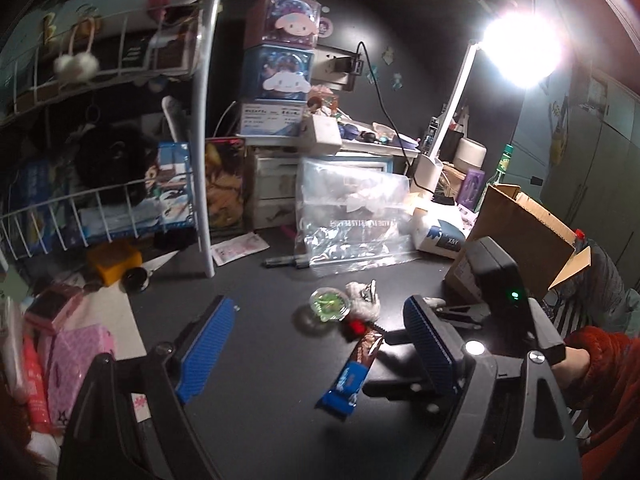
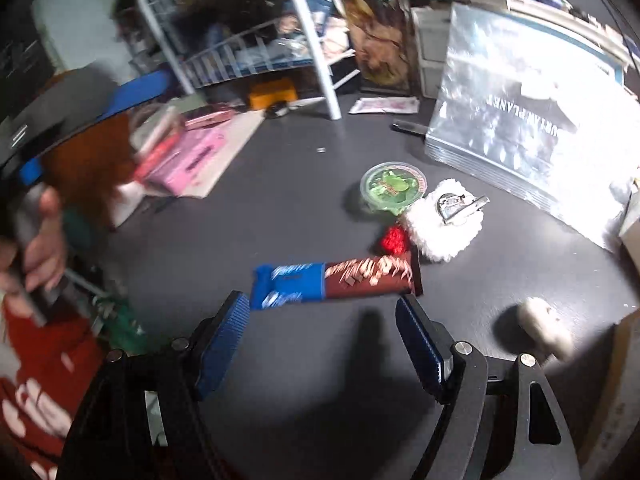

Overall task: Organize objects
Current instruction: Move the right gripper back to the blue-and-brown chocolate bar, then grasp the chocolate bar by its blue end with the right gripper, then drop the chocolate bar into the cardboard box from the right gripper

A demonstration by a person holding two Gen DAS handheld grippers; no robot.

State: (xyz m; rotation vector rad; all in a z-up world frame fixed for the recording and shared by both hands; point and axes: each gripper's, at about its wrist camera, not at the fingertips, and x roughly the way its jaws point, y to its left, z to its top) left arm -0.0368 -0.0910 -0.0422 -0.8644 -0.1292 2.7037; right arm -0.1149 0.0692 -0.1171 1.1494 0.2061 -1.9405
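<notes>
Where the dark table (image 2: 280,184) lies bare, a blue-and-brown snack bar (image 2: 334,282) is seen flat just ahead of the right claw (image 2: 322,334), whose jaws stand open and empty, as do those of the left claw (image 1: 320,344). It is judged light, crinkly and slippery in its wrapper, possibly brittle inside, so it is best pinched gently across the narrow width at mid-length.

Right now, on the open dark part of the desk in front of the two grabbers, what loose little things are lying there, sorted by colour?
Blue and brown: 1, the snack bar
Green: 1, the round lidded cup
White: 1, the fluffy pouch with a metal clip on it
Red: 1, the small pompom
Total: 4
</notes>
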